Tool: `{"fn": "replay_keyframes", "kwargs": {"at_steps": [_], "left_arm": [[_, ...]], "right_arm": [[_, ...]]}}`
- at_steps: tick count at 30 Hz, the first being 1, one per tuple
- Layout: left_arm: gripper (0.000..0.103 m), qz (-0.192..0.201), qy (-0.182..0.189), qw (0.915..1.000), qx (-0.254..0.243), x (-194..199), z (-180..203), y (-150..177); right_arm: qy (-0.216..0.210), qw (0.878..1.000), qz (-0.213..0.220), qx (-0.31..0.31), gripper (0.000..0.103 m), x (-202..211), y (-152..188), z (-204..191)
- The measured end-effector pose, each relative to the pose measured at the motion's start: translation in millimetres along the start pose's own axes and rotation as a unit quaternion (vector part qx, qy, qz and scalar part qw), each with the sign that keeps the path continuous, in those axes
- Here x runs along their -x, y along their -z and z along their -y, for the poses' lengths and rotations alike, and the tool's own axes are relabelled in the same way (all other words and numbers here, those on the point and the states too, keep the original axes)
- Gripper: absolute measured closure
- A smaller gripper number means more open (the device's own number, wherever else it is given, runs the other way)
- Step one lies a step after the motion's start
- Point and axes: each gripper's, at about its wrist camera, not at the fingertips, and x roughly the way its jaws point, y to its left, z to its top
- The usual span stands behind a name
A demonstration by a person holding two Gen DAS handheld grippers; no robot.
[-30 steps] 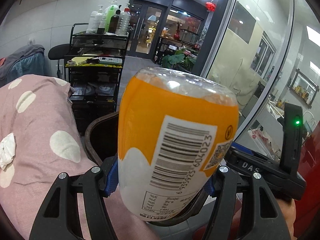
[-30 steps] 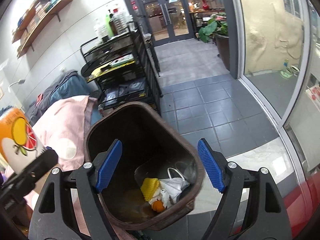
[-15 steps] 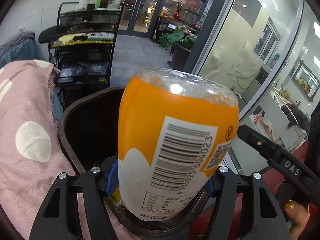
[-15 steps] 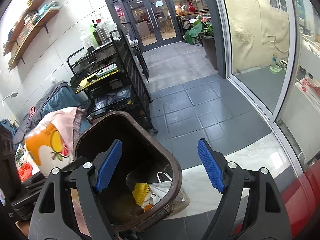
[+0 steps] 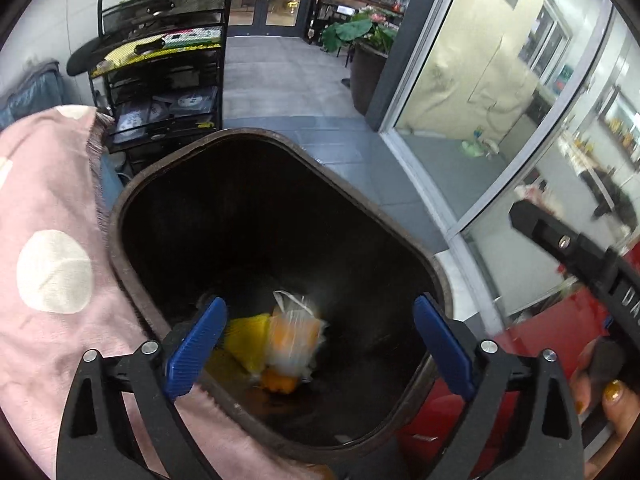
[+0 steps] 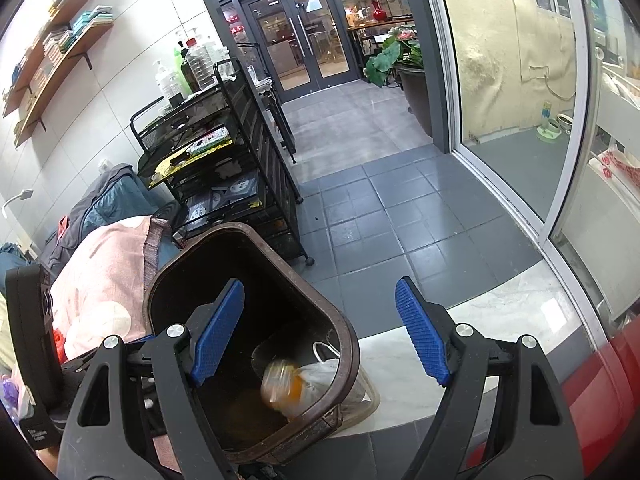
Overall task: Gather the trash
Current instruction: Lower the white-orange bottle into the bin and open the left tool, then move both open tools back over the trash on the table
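Note:
A dark brown trash bin (image 5: 416, 248) stands open below both grippers; it also shows in the right wrist view (image 6: 344, 344). An orange-and-white plastic bottle (image 5: 294, 340) is blurred inside the bin near its bottom, among yellow and white trash (image 5: 248, 338); it shows in the right wrist view too (image 6: 282, 386). My left gripper (image 5: 316, 352) is open and empty right above the bin's mouth. My right gripper (image 6: 318, 336) is open and empty over the bin's right rim.
A pink blanket with pale dots (image 5: 44, 240) lies left of the bin. A black wire shelf cart (image 6: 224, 168) stands behind it. Grey tiled floor (image 6: 380, 208), a glass partition and a potted plant (image 6: 404, 64) lie beyond. A red surface (image 5: 532, 332) is at right.
My left gripper opened and let go of the orange bottle, which has dropped into the bin. The left gripper tilted down over the bin. The right gripper stayed open and shifted slightly.

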Motion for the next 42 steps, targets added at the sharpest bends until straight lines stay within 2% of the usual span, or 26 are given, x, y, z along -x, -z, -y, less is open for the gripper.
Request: {"fn": "replay_keyframes", "kwargs": {"at_steps": [2, 11, 19, 21, 27, 34, 42], "left_arm": [[0.01, 0.0, -0.012, 0.9999, -0.003, 3.0, -0.1, 1.7], [0.006, 0.062, 0.008, 0.9979, 0.016, 49.4, -16.3, 17.3], [0.006, 0.141, -0.019, 0.9897, 0.012, 102.8, -30.8, 35.4], [0.006, 0.158, -0.026, 0.9871, 0.012, 114.4, -37.4, 39.6], [0.006, 0.197, -0.066, 0.9779, 0.022, 144.1, -55.9, 57.5], [0.006, 0.221, -0.102, 0.9686, 0.052, 169.9, -85.6, 79.1], [0.006, 0.232, -0.146, 0.9565, 0.1, 198.8, -134.8, 120.8]], "right_arm": [[-0.001, 1.0, 0.0, 0.0, 0.025, -0.5, -0.3, -0.8], [-0.022, 1.0, -0.001, 0.003, 0.025, 0.5, 1.2, -14.0], [-0.062, 0.998, -0.001, 0.031, 0.023, 1.2, 8.6, -50.1], [-0.073, 0.997, -0.002, 0.038, 0.019, 0.9, 10.0, -60.8], [-0.107, 0.992, -0.011, 0.07, 0.018, 0.3, 21.3, -101.9], [-0.155, 0.98, -0.035, 0.123, 0.018, -3.7, 42.6, -160.1], [-0.217, 0.954, -0.071, 0.195, 0.018, -6.9, 70.7, -235.0]]}}
